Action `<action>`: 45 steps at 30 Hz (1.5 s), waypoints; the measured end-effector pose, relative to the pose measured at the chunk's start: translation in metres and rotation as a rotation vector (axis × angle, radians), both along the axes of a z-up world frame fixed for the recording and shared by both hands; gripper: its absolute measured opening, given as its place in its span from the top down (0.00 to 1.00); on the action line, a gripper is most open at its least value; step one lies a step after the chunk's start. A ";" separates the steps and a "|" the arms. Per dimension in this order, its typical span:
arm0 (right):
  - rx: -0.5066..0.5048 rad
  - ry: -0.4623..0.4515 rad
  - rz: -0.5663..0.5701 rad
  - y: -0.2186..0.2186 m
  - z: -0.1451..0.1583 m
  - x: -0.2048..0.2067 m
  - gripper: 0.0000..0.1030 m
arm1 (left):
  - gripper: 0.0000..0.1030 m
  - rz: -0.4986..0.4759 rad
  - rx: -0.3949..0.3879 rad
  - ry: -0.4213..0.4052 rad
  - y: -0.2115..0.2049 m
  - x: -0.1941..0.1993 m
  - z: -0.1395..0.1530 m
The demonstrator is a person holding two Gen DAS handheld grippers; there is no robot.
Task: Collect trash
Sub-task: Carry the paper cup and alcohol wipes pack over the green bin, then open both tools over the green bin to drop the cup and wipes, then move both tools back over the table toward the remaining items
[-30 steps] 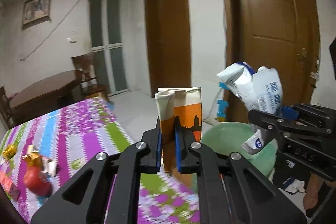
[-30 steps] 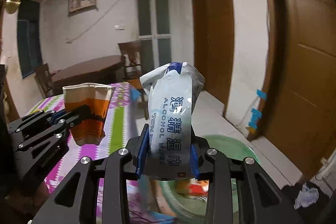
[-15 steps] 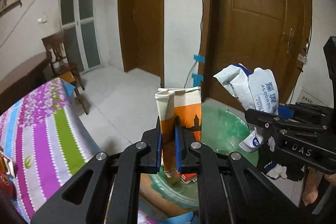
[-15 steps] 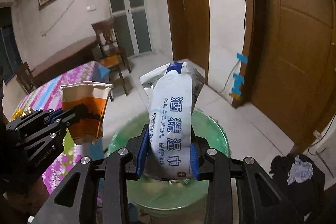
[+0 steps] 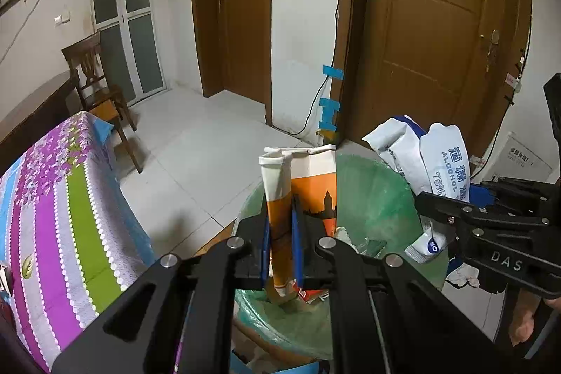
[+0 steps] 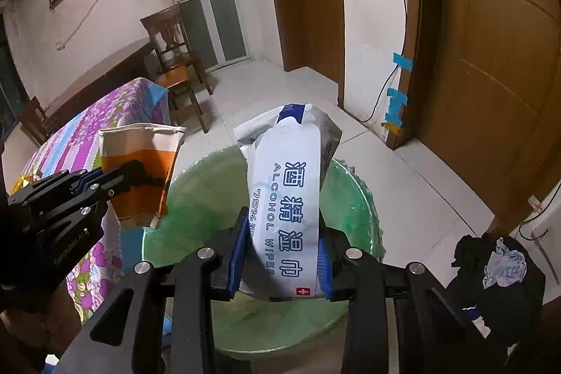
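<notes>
Left gripper [image 5: 280,244] clamping paper cup [image 5: 301,195], right gripper [image 6: 280,260] gripping "ALCOHOL WIPES" pack [image 6: 285,198]

Bin [image 6: 364,198] base hidden — trash inside indistinct, wipes pack [image 6: 291,198] bottom clamped

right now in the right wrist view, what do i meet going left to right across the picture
striped tablecloth → paper cup held in the left gripper → wipes pack in the right gripper, over the green bin → blue tape on the door frame → black bag on the floor
</notes>
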State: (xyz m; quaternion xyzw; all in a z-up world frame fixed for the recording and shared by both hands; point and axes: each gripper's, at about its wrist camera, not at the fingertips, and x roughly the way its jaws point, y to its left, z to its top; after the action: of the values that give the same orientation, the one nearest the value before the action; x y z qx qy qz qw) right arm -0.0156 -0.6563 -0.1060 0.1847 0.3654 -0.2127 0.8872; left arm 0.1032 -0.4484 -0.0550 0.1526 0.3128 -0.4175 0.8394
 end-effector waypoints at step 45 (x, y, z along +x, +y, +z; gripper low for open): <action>-0.004 -0.162 -0.014 0.042 0.032 -0.055 0.29 | 0.49 -0.005 -0.006 -0.020 0.031 -0.011 0.009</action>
State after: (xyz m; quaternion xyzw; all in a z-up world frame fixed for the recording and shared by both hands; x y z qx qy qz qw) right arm -0.0710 -0.6141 -0.0740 0.2022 0.2907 -0.2039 0.9127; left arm 0.0924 -0.4177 -0.0464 0.1553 0.3026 -0.4188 0.8420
